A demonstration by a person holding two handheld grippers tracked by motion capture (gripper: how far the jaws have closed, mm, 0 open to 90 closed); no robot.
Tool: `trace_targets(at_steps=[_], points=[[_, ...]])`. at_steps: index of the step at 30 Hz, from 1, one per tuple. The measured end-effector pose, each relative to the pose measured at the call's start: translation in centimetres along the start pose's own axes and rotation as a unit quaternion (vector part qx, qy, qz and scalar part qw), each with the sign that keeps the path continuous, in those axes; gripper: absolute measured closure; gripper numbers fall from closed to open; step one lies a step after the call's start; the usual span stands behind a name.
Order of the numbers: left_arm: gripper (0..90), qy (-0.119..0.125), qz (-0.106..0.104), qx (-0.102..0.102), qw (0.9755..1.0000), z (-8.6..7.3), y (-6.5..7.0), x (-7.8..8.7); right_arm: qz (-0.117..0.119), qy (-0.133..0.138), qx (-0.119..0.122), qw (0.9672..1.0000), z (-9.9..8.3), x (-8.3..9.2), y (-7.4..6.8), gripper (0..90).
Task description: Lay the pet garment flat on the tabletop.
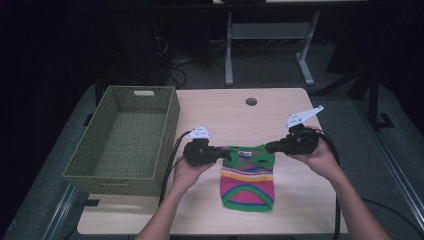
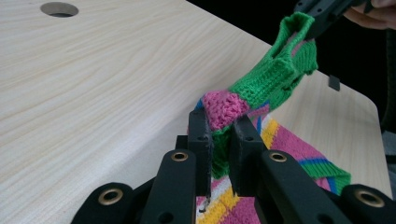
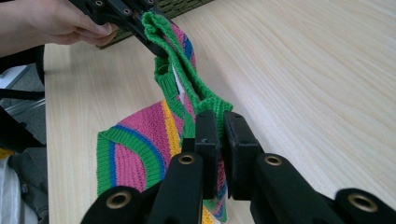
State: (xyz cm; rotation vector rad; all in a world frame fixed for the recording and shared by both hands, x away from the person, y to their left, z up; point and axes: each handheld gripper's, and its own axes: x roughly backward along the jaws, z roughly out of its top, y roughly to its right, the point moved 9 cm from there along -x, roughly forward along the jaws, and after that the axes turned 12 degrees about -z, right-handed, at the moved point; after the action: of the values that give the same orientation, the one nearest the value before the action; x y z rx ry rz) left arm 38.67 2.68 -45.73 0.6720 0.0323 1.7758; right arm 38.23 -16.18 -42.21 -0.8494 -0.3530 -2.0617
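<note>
High view: knitted garment (image 1: 248, 176), striped green, pink, yellow and blue, hangs flat-ish on the light wood table (image 1: 220, 112), near the front edge, right of centre. Top edge lifted and stretched between the two grippers. Left gripper (image 1: 223, 155) clamps the top left corner, right gripper (image 1: 270, 147) clamps the top right corner. Small white tag inside the neck, writing too small to read. Green woven basket (image 1: 125, 142) sits on the table's left side, apart from the garment, with a cut-out handle in its far wall. Round cable hole (image 1: 251, 101) in the table near the far edge. Room dark; grey floor, legs of a white desk frame (image 1: 230, 50) behind, cables on the floor

Left gripper view: jaws narrow, pinched on the pink and green knit corner (image 2: 223, 112). Green hem runs up and away to the other gripper (image 2: 322, 14) at top right, which bites its far end. Pale wood grain, cable hole (image 2: 59, 9) top left. No writing readable

Right gripper view: jaws narrow, closed on the green hem (image 3: 212, 105). Hem stretches up to the other gripper (image 3: 140, 28) in a hand (image 3: 51, 23) top left. Striped body droops onto the table below. White tag edge shows in the fold, unreadable. Basket corner (image 3: 182, 7) behind
</note>
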Motion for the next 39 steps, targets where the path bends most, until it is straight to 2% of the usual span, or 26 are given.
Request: trace_targets(at_steps=[9,13,16,19,20,21,22,24,26,27,30,33,36,39], points=[[80.4,0.014,0.018,0.019,0.9996,0.1,-1.4,-0.5,-0.012,-0.011,-0.006,0.9999,0.3,-0.9,1.2,84.3],[80.3,0.006,0.03,0.017,0.9994,0.4,-2.3,-0.8,-0.019,-0.013,-0.013,0.9997,0.6,-1.4,2.1,84.2],[79.8,0.009,0.038,0.011,0.9992,1.0,-2.9,-1.2,-0.023,-0.015,-0.031,0.9991,0.7,-1.9,3.2,84.2],[79.2,0.007,0.052,0.015,0.9985,1.4,-3.8,-1.6,-0.032,-0.005,-0.051,0.9981,1.0,-2.5,4.5,82.8],[76.4,0.005,0.063,0.014,0.9979,1.5,-4.2,-1.7,-0.042,-0.002,-0.057,0.9975,1.1,-2.8,5.1,78.3],[70.4,0.004,0.086,0.014,0.9962,1.5,-5.0,-1.7,-0.061,0.001,-0.063,0.9961,1.3,-3.1,5.8,71.1],[65.4,0.011,0.09,0.024,0.9956,1.5,-5.3,-1.8,-0.079,0.004,-0.078,0.9938,1.4,-3.4,6.7,70.0],[65.5,0.016,0.091,0.041,0.9949,1.3,-5.7,-1.7,-0.087,0.013,-0.103,0.9908,1.6,-3.7,7.7,66.0],[65.1,0.015,0.092,0.055,0.9942,0.8,-5.9,-1.9,-0.092,0.021,-0.116,0.9888,1.4,-3.9,8.3,60.5],[64.3,0.014,0.092,0.055,0.9942,0.6,-5.8,-2.0,-0.083,0.02,-0.127,0.9881,1.1,-4.0,8.4,60.4],[62.3,0.007,0.088,0.055,0.9945,0.1,-5.4,-2.2,-0.088,0.002,-0.125,0.9883,-0.3,-4.5,8.2,58.6],[62.3,0.0,0.08,0.053,0.9953,-0.5,-4.7,-2.3,-0.079,-0.015,-0.131,0.9881,-1.5,-4.6,7.9,57.6],[62.5,-0.02,0.073,0.047,0.996,-1.5,-4.0,-2.4,-0.067,-0.013,-0.131,0.9891,-2.1,-4.3,7.1,56.8],[62.4,-0.03,0.064,0.046,0.9964,-2.1,-3.4,-2.4,-0.062,-0.027,-0.115,0.991,-2.7,-4.2,5.9,56.1]])
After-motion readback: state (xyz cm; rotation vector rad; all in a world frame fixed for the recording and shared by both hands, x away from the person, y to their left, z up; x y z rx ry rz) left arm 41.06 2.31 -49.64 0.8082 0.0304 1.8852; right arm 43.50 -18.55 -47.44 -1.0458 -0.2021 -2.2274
